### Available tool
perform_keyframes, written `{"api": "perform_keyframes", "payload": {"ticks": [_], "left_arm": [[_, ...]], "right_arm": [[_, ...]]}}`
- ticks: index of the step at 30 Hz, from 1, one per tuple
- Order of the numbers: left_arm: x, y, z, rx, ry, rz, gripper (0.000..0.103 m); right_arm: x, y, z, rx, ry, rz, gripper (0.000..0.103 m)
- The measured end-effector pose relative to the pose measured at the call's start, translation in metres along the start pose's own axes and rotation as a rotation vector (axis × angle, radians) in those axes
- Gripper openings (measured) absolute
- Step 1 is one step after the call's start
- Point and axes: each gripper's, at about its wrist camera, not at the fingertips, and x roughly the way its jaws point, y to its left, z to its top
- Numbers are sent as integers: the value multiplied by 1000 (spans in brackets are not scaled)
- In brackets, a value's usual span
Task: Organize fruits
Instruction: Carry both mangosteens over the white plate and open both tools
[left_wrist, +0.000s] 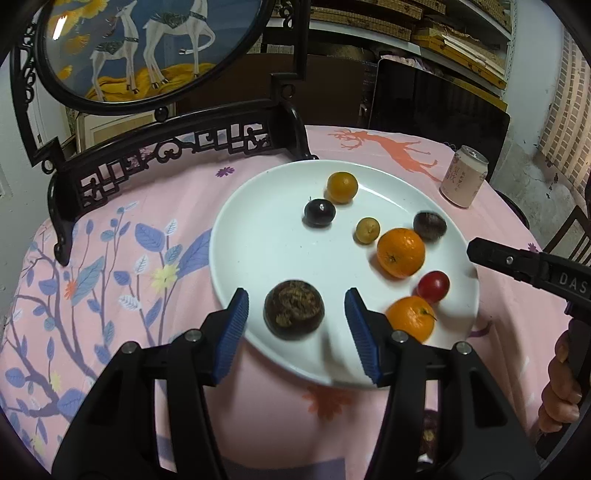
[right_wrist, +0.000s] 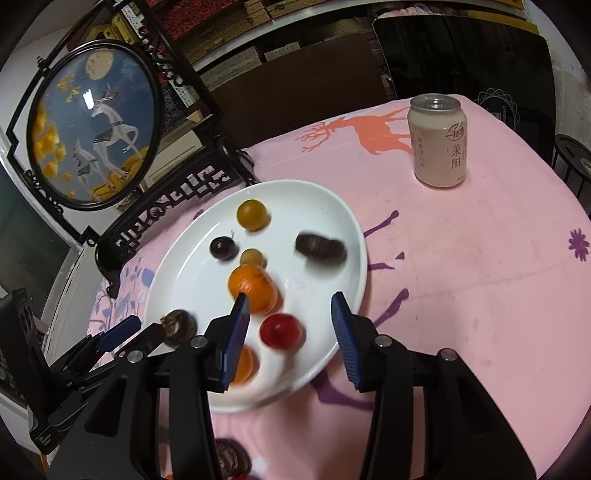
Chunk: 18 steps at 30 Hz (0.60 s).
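Fruit lies loose on a white plate (left_wrist: 258, 206) set on the pink-clothed surface (right_wrist: 461, 258). Left tool (left_wrist: 295, 314) hangs wide open with a dark brown, rough-skinned fruit (left_wrist: 294, 309) between its blue pads, touching neither. Right tool (right_wrist: 290, 315) is likewise spread open, gripping nothing, a red cherry tomato (right_wrist: 280, 331) lying between its fingers. Two oranges, a dark plum (left_wrist: 320, 212), a yellow tomato (left_wrist: 342, 187) and a small tan fruit (left_wrist: 367, 230) share the plate. A drink can (right_wrist: 437, 140) stands upright well apart, beyond the plate.
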Motion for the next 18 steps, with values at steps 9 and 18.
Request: {"api": "perform_keyframes", "payload": {"ticks": [9,18], "left_arm": [[-40,3,-38,7,-7,-2,69],[-41,-40,-66,135,43,-43,79]], "right_arm": [[-40,26,-50,-92,3,21,61],[-81,9,-80,-51,-22,21,65]]}}
